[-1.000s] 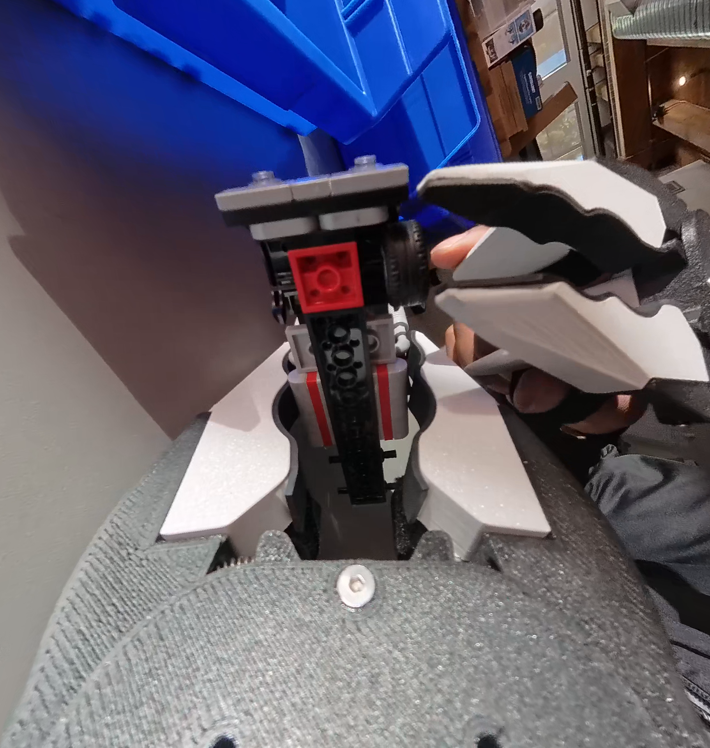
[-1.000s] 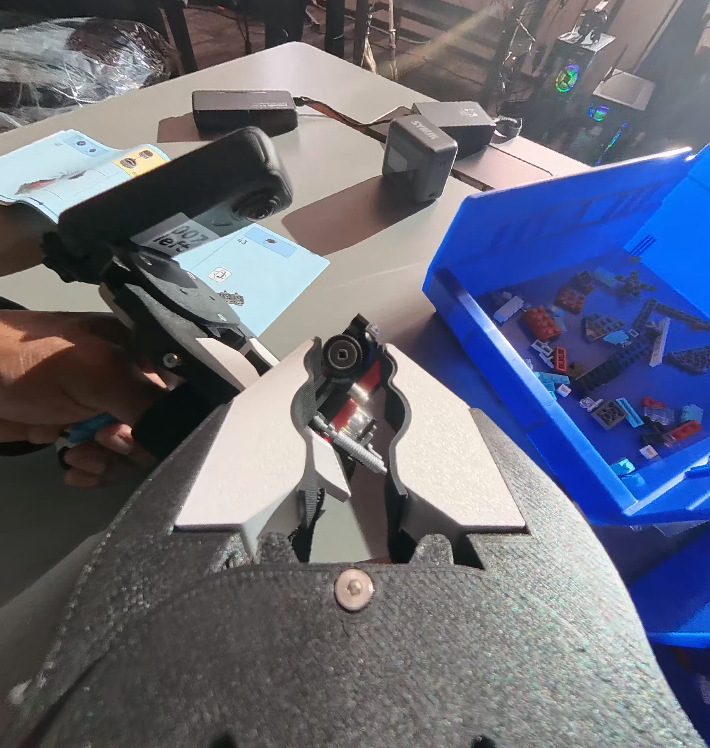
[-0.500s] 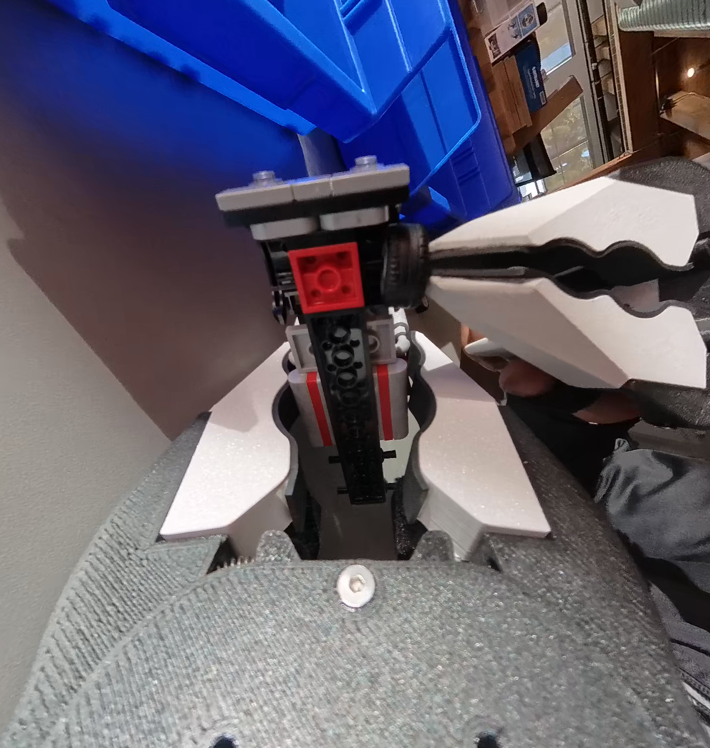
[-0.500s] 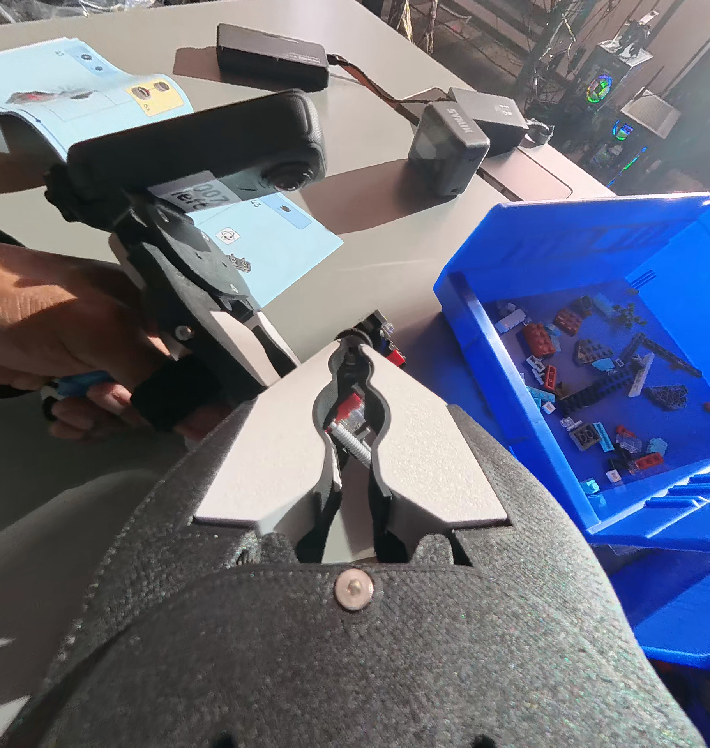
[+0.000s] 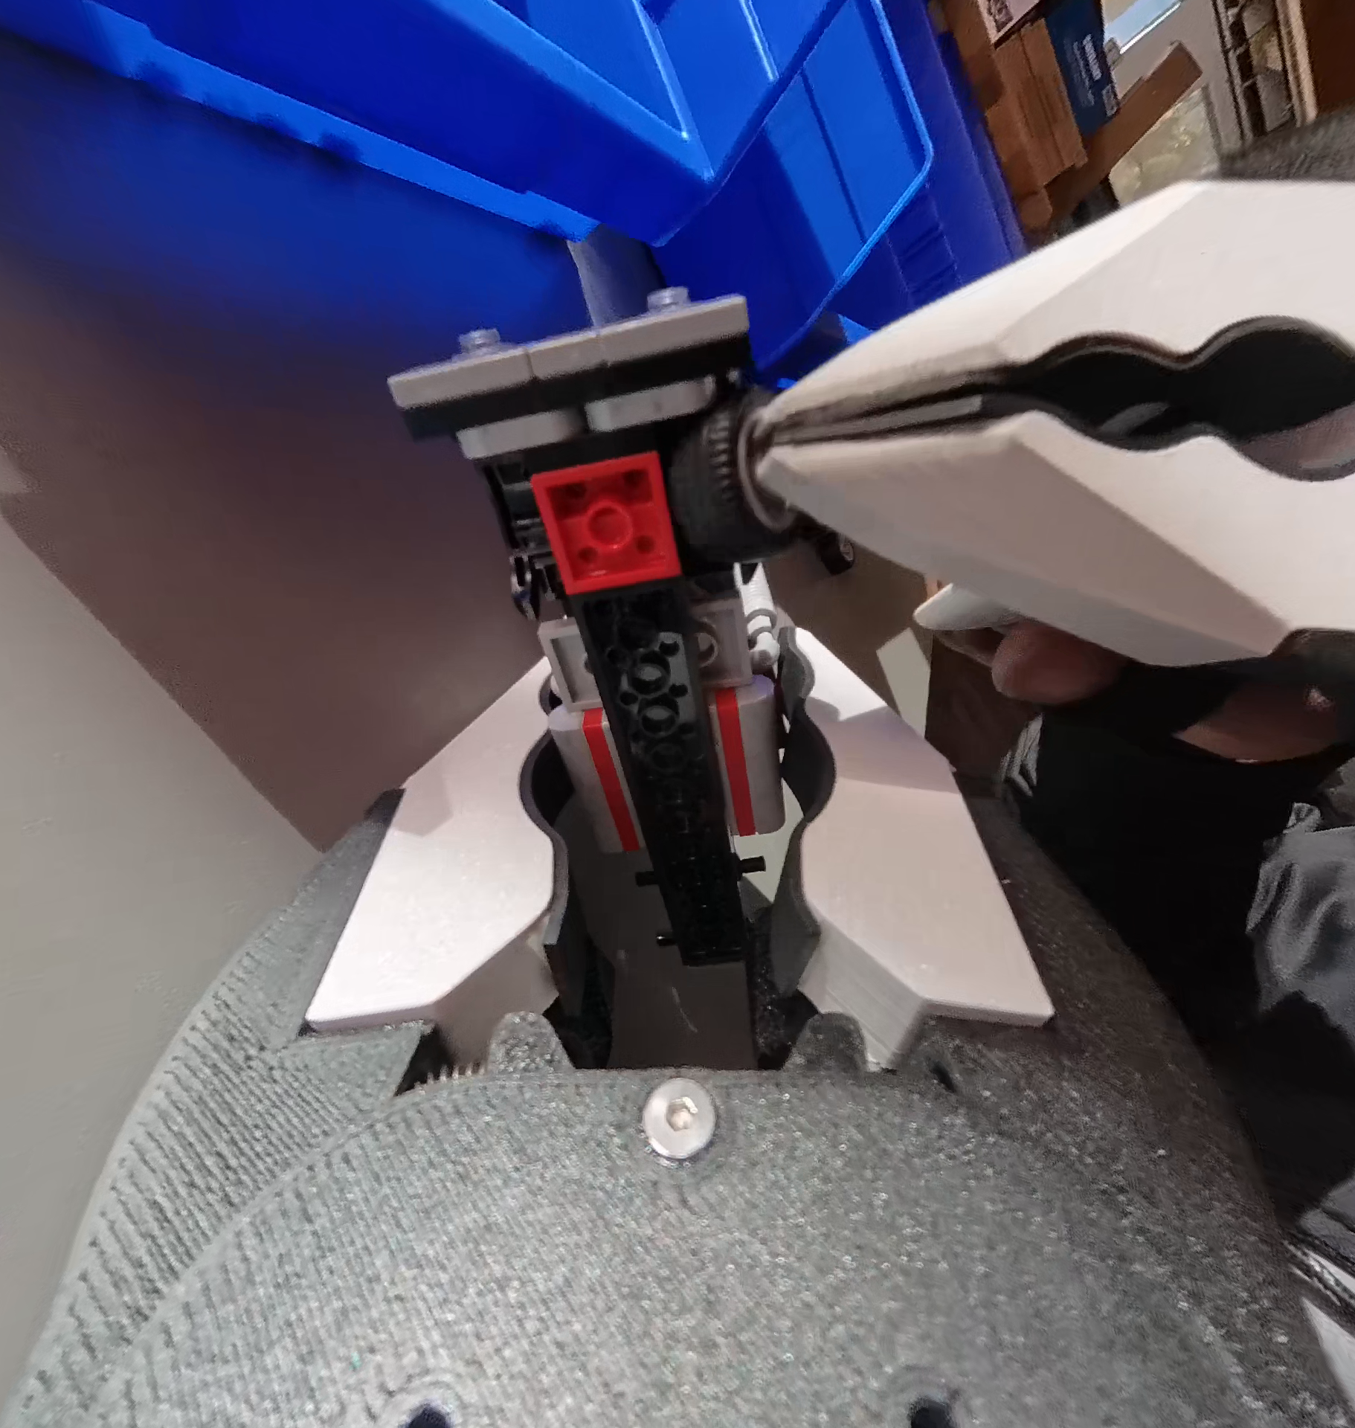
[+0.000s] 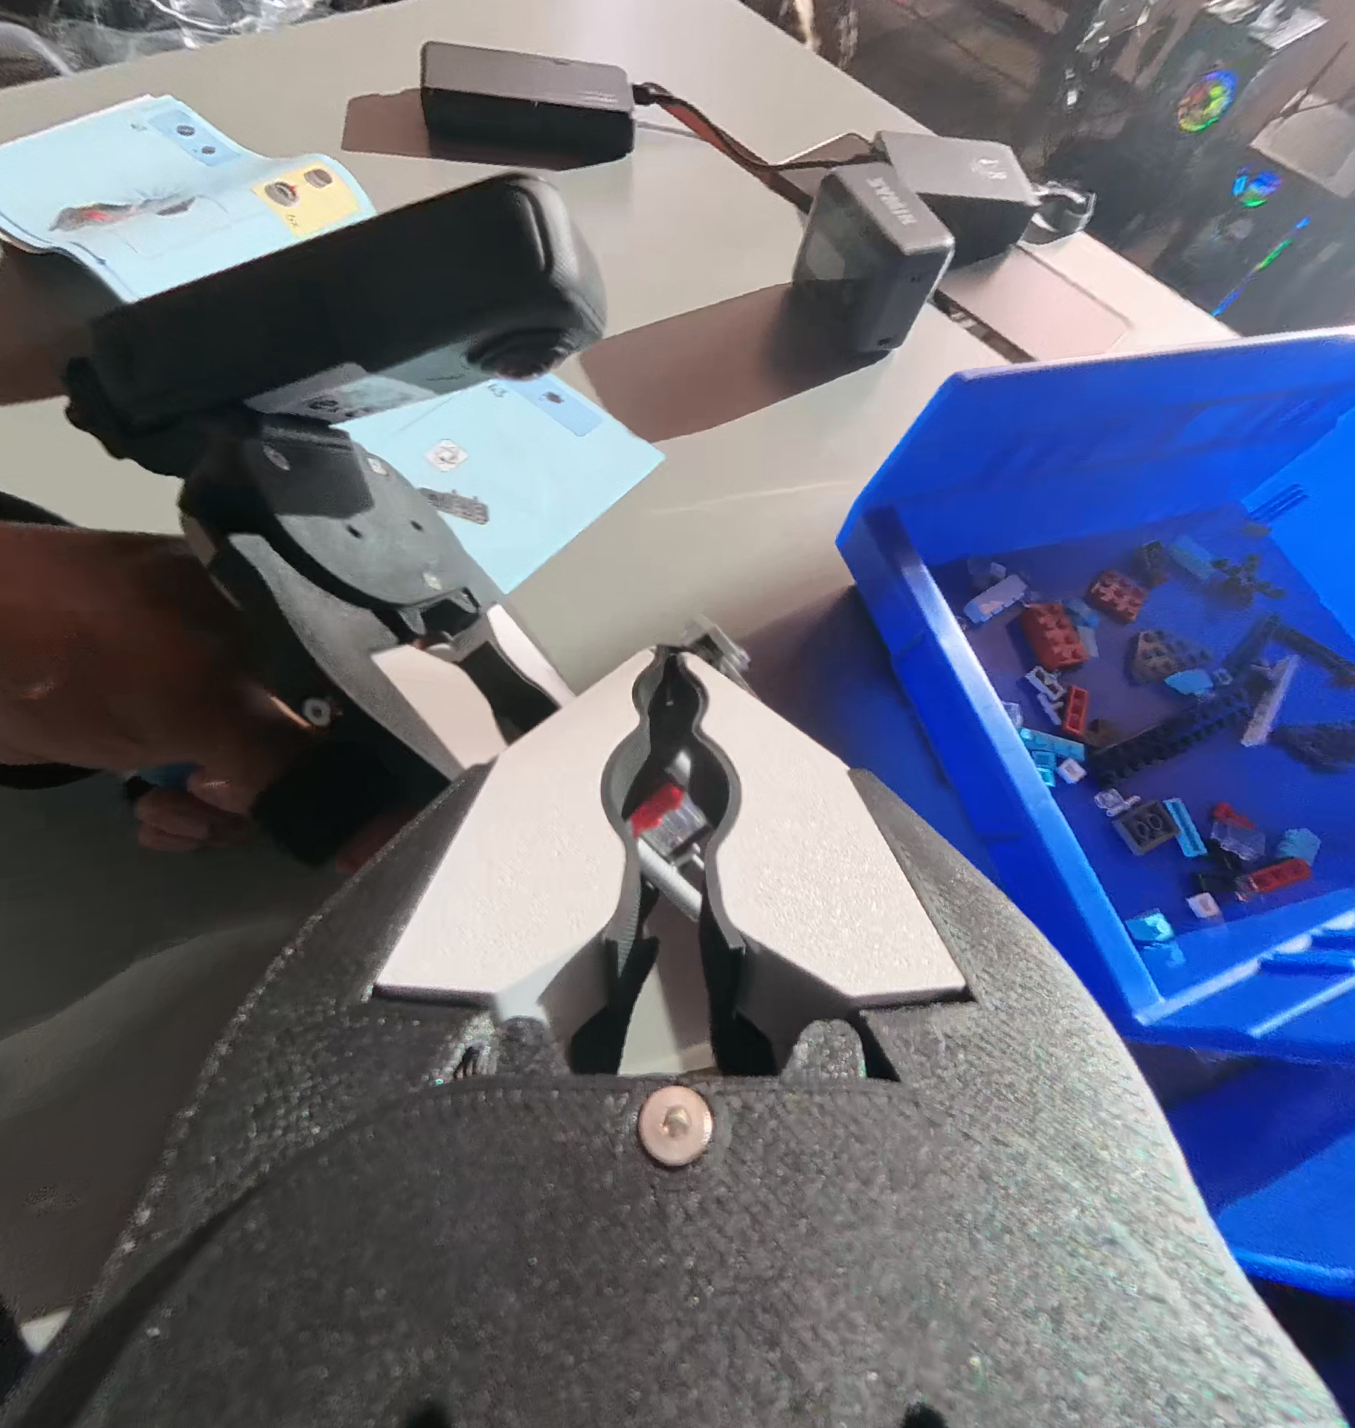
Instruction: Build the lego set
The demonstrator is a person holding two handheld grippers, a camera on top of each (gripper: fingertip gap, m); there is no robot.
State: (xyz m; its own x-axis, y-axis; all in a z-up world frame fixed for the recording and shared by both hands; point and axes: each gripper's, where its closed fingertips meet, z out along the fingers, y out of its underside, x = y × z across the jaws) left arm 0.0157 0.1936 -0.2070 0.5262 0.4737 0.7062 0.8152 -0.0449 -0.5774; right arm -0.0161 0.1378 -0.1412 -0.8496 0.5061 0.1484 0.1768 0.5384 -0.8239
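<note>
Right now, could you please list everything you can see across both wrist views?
Lego model: one, black, grey and red, held upright in the left gripper.
Wheel: one, black, on the model's side, against the right gripper's tips.
Blue bins: at least two, right of the table; the near one holds loose bricks.
Loose bricks: many, mixed colours, in the near bin.
Instruction booklet: one, light blue, open on the table.
Black devices: three, far end of the table.
Table: one, grey.
Left gripper: shut on the model.
Right gripper: shut.
</note>
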